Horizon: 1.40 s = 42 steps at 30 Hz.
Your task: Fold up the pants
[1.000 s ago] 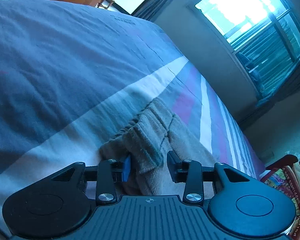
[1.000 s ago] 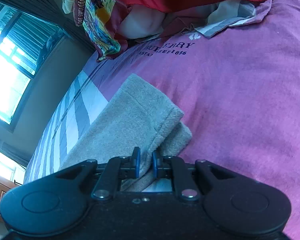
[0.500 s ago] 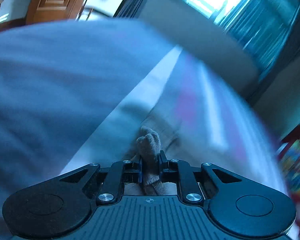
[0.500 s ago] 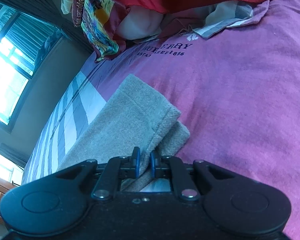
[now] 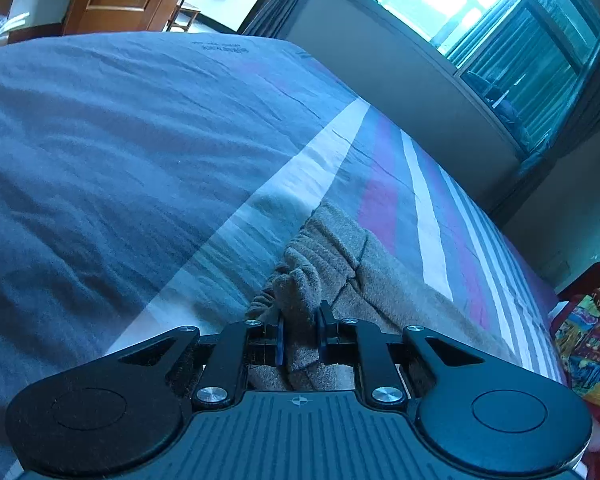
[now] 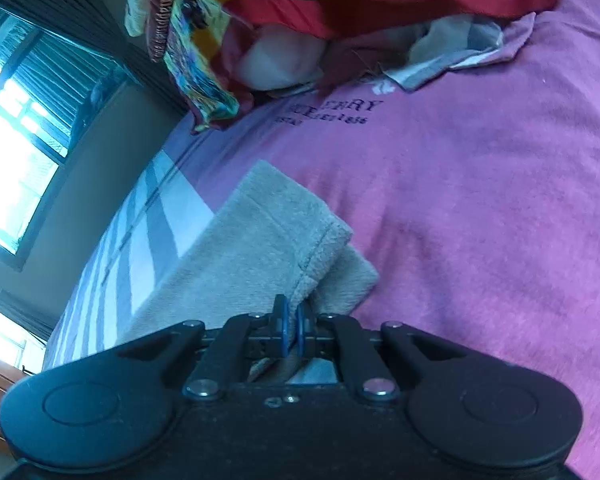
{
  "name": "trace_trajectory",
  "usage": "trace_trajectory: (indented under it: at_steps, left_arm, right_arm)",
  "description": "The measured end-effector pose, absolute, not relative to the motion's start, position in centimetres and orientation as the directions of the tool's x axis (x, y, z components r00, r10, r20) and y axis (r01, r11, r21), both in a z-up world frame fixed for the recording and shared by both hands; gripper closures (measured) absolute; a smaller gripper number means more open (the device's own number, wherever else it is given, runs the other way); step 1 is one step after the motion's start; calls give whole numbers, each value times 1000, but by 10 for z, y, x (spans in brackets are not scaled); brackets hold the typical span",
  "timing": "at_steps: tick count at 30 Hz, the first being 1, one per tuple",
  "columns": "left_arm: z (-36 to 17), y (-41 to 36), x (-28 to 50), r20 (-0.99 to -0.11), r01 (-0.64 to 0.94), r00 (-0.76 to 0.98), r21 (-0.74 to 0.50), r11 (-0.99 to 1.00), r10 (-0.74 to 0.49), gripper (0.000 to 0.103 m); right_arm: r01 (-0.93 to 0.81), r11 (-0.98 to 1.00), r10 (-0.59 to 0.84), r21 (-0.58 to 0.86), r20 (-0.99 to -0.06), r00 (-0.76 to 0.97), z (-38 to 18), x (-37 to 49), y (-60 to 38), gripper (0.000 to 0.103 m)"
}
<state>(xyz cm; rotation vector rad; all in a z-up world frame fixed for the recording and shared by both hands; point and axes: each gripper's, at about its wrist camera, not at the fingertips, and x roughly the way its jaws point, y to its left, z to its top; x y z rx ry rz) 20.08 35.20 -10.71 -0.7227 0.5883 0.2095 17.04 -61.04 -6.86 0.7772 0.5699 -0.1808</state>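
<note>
Left gripper (image 5: pixel 299 334): jaws pinched on the bunched waistband of the pants (image 5: pixel 332 256)
Right gripper (image 6: pixel 291 332): clamped tight on a leg hem
Pants: lying on the bedspread (image 5: pixel 140 140)

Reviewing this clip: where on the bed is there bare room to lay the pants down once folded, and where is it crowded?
Free: the wide blue bedspread left of the pants, up to the white stripe; also the pink sheet right of the pant legs. Crowded: the head end, where the colourful blanket and a pillow pile up.
</note>
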Motion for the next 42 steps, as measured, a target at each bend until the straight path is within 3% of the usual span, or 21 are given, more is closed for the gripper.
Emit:
trace_trajectory:
  at_steps: [8,12,19,21,22,25,29,34,35,42]
  left_arm:
    - [-89,338,180,-542,-353,840,-540,764,5,87]
    - [-87,336,167,-533,-355,846,-554,753,7,87]
    - [-93,346,174,-543,-358,839,-602,713,-37,87]
    - [-95,348,176,-547,-361,836,-609,707,-44,86]
    - [-96,349,177,-548,-361,835,-611,704,-48,86]
    - [-98,351,177,-553,-357,832,-608,709,-55,85]
    - [-99,351,178,-554,-358,831,-612,705,-59,85]
    - [-99,350,178,-558,-357,828,-604,713,-58,84]
    - [-100,351,178,-557,-360,829,-608,708,-57,84]
    - [-98,346,182,-582,-391,813,-578,716,-27,83]
  right_arm:
    - [382,624,49,681,-523,851,-59,136,-626,71]
    - [370,581,27,725,-472,881,-54,133,-626,76]
    - [426,551,118,718,-572,812,-73,170,-629,82]
    - [422,556,115,717,-569,814,-74,175,-626,99]
    - [410,560,118,720,-559,821,-73,176,-624,99]
    - [231,563,142,794,-368,919,-53,153,-611,99]
    - [396,526,126,753,-529,839,-80,157,-626,99]
    - [387,490,117,781,-499,859,-77,138,-628,81]
    - [401,489,105,775,-508,855,-76,136,-628,73]
    - [477,529,75,702,-598,798,-79,173,-625,68]
